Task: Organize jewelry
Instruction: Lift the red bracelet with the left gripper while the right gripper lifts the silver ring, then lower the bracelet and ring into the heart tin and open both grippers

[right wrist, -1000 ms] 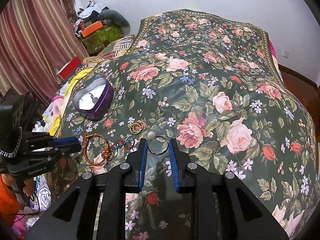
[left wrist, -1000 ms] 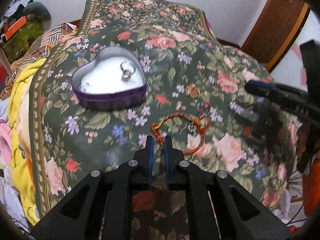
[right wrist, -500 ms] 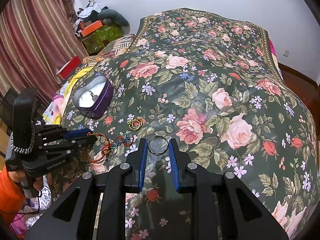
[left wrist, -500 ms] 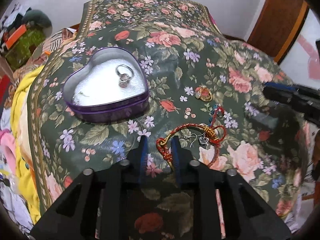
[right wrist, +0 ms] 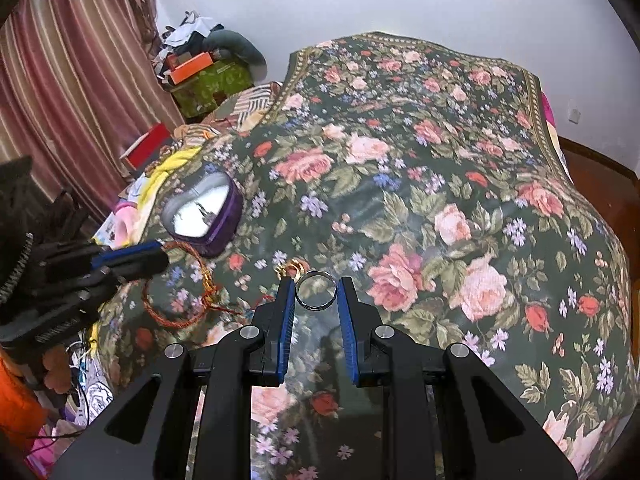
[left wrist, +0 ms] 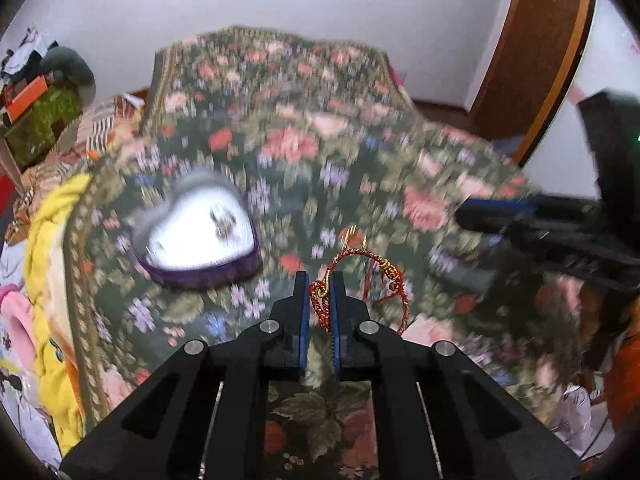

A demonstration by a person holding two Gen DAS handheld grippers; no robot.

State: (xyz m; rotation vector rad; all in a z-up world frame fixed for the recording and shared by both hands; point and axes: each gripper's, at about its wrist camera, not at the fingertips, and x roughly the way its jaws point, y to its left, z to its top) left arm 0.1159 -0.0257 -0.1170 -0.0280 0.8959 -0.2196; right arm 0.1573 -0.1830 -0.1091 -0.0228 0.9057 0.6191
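Pinching the red braided bracelet (left wrist: 362,280) at lower centre, the left gripper (left wrist: 319,300) should carry it level over the heart tin (left wrist: 196,236) at centre left, while the right gripper (right wrist: 316,308) stands open around the silver ring (right wrist: 315,290).

Home bedroom: floral bedspread (right wrist: 420,168), curtains (right wrist: 68,80).
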